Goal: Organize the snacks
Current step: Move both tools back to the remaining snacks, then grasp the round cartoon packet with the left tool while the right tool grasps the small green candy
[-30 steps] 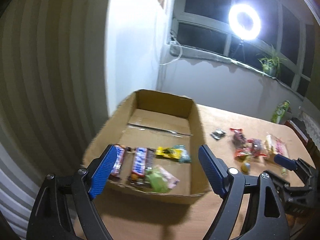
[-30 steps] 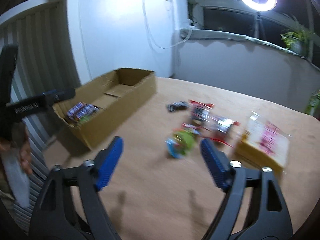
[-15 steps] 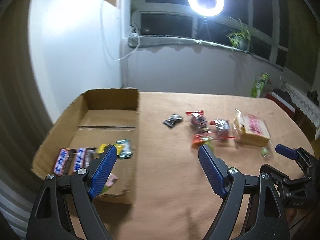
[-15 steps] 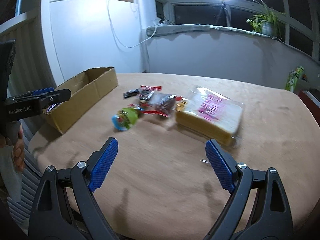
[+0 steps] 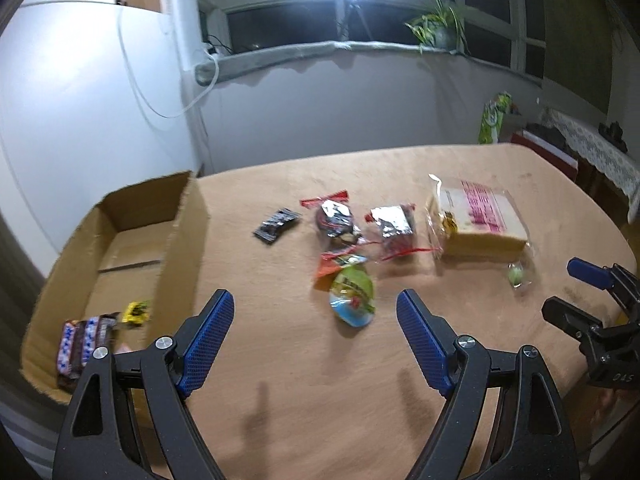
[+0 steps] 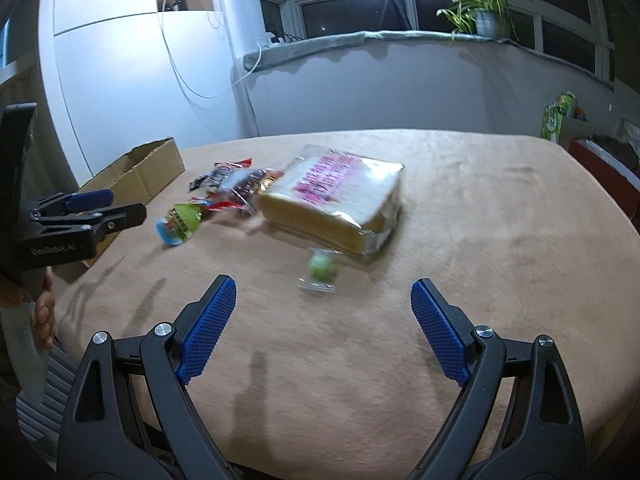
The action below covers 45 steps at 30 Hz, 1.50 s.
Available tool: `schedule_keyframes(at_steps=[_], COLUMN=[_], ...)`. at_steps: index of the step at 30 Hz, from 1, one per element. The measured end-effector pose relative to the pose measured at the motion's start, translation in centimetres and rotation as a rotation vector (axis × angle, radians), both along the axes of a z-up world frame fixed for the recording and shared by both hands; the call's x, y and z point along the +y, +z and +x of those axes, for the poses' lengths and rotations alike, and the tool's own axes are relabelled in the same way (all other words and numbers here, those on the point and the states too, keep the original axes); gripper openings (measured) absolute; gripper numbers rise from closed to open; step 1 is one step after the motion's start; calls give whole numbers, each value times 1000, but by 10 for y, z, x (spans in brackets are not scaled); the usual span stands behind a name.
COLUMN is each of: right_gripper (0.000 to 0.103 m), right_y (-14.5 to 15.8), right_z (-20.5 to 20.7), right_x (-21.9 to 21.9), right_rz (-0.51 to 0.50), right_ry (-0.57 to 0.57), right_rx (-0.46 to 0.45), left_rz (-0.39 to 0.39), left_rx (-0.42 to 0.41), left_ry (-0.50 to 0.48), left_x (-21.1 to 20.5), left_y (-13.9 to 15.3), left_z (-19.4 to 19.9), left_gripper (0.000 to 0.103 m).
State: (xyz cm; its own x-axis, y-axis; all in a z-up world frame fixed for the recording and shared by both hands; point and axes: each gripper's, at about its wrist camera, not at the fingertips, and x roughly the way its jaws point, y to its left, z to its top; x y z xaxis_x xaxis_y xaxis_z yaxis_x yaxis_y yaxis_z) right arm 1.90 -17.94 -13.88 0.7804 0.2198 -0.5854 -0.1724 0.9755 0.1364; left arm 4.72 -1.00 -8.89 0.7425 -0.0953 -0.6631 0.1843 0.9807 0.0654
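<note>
Looking along the left gripper (image 5: 315,334), its blue pads stand spread wide with nothing between them, above the tan table (image 5: 320,400). This view alone shows inside the cardboard box (image 5: 182,248) at the left: chocolate bars (image 5: 82,338) lie at its near end with a yellow packet (image 5: 137,312) just beyond them. On the table right of the box lie a black sachet (image 5: 277,225), two foil-and-red packets (image 5: 336,220) (image 5: 394,228), a green pouch (image 5: 352,292) nearest the pads, and a bagged loaf of bread (image 5: 476,220) further right, with a small green candy (image 5: 517,274) just in front of it. The right gripper (image 6: 323,330) is likewise spread and empty; its view puts the green candy (image 6: 322,266) just beyond its pads and the bread (image 6: 336,196) behind that, while the box (image 6: 140,174) shows only its outer wall at the far left. That view also catches the left gripper (image 6: 92,210) side-on and part of a hand (image 6: 42,312) below it.
</note>
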Motion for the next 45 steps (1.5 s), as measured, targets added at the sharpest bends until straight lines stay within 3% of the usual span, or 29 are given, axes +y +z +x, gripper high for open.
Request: schedule_keyframes(at_steps=[8, 12, 16, 23, 25, 27, 29, 30, 32, 34, 45], right_gripper=[89, 72, 66, 39, 26, 26, 26, 25, 25, 25, 25], right_y=[-16, -17, -17, -17, -17, -18, -18, -18, -18, -18, -17], right_z=[12, 20, 31, 41, 39, 38, 35, 33, 31, 29, 17], right_x=[1, 10, 17, 22, 19, 14, 12, 11, 8, 4, -10], right_rz=[20, -32, -73, -105, -105, -92, -88, -83, -58, -34, 63], right_ry=[39, 55, 52, 34, 27, 30, 32, 32, 34, 33, 28], right_rx=[58, 67, 79, 84, 79, 78, 71, 68, 64, 61, 38], left_rz=[-11, -73, -124, -28, -19, -29, -35, -39, -56, -62, -121], left_rx=[67, 111, 125, 182, 179, 183, 188, 193, 190, 189, 163], left_ry=[-4, 7, 0, -6, -19, -46, -54, -56, -57, -68, -64], left_x=[-8, -1, 1, -16, -20, -21, -23, -22, -21, -21, -11], left_y=[-26, -35, -33, -41, -41, -40, -42, -42, -41, -41, -34], left_z=[17, 26, 32, 42, 40, 39, 39, 39, 40, 39, 33], left_gripper=[84, 84, 84, 84, 84, 83, 68, 54, 44, 28, 22])
